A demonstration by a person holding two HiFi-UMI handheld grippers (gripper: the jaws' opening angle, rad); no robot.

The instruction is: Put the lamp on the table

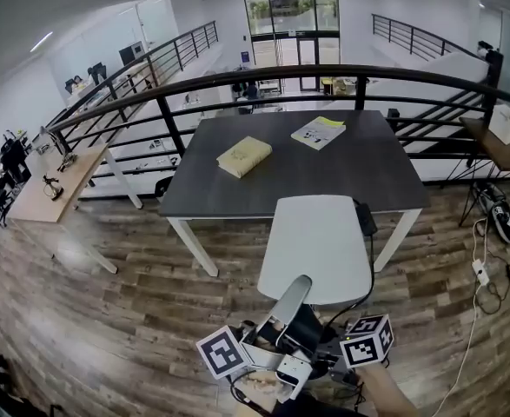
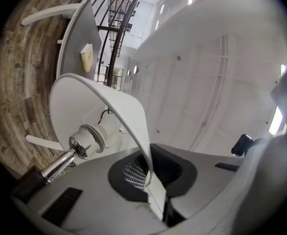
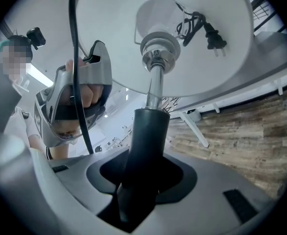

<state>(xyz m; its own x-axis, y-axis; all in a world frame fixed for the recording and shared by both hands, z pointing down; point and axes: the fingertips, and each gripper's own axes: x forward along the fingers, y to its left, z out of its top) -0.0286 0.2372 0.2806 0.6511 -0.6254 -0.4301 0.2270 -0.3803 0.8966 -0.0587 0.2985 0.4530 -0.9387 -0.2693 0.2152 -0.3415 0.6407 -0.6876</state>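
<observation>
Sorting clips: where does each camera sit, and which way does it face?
Head view: on head, down at table and shade; left gripper and right gripper show.
Left gripper view: on left gripper, along jaws shut on shade rim.
Right gripper view: on right gripper, up the clamped stem; a hand shows.
All share the shade.

The left gripper has its fingers pinched on the thin edge of the white lamp shade. A shiny pole goes inside it. Far off, a yellow book lies on the tabletop.
</observation>
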